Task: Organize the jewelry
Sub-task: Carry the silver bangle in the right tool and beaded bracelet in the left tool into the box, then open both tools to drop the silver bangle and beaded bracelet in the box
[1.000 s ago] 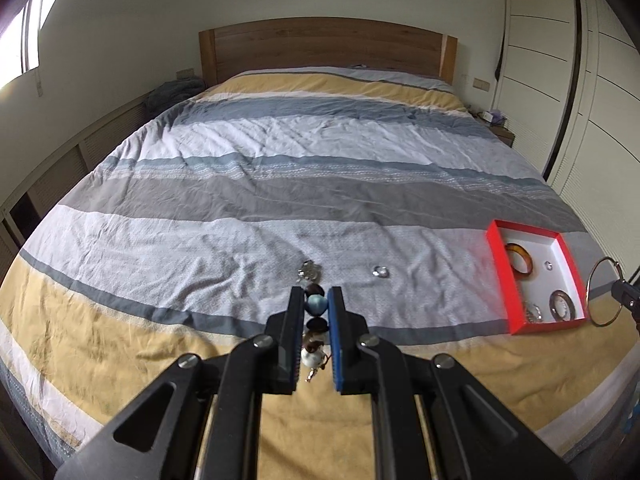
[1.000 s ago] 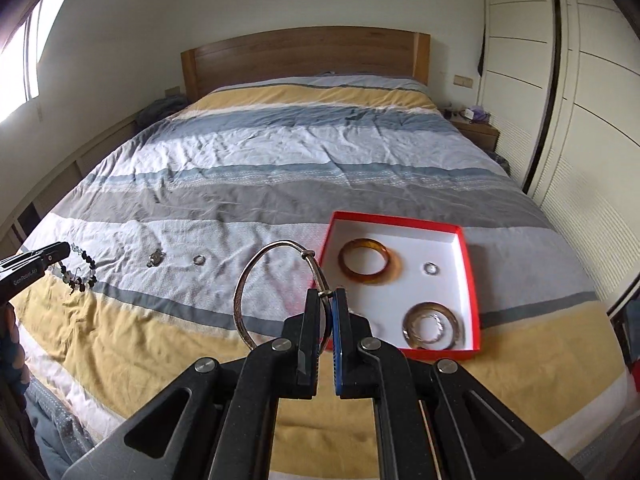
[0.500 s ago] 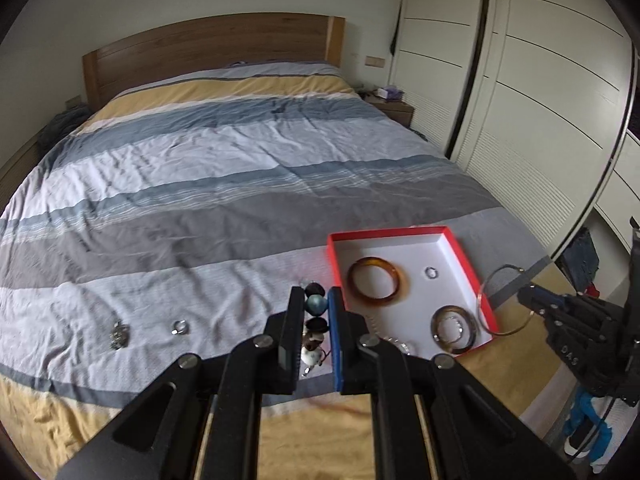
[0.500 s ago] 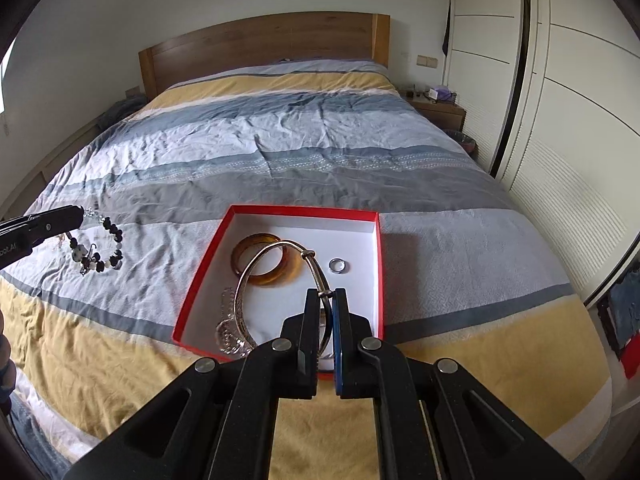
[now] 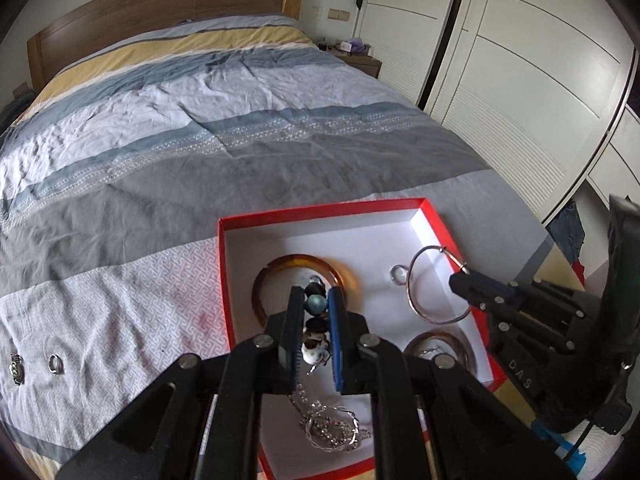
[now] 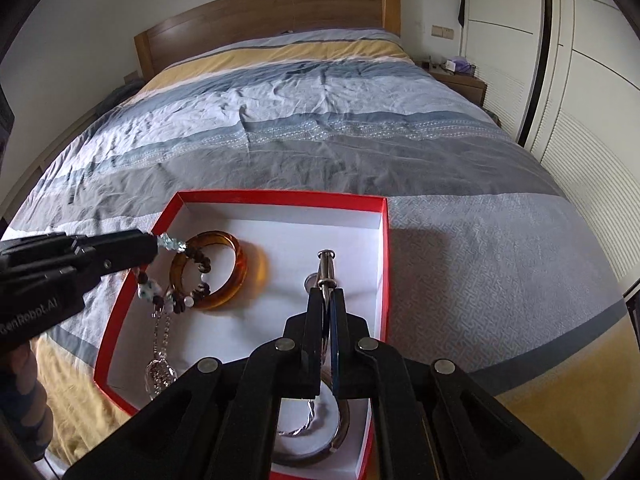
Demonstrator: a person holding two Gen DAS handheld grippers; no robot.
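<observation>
A red box (image 5: 320,210) with a white inside lies on the striped bed; it also shows in the right wrist view (image 6: 280,196). My left gripper (image 5: 316,304) is shut on a beaded bracelet (image 5: 315,303) and holds it above the box's left half, over an amber bangle (image 5: 296,262). My right gripper (image 6: 326,298) is shut on a thin silver bangle (image 5: 434,284) above the box's right half. From the right wrist the bracelet (image 6: 176,292) hangs in front of the amber bangle (image 6: 224,268). A silver chain (image 5: 332,428), a small ring (image 5: 397,274) and another bangle (image 5: 436,346) lie in the box.
A small ring (image 5: 55,363) and a silver charm (image 5: 16,368) lie on the bedcover left of the box. A wooden headboard (image 5: 160,0) stands at the far end. White wardrobe doors (image 5: 520,60) and a nightstand (image 5: 356,58) are on the right.
Both grippers have moved closer over the red box with their jewelry still held. The left one swung right from the bedcover; the box now fills the lower view.
</observation>
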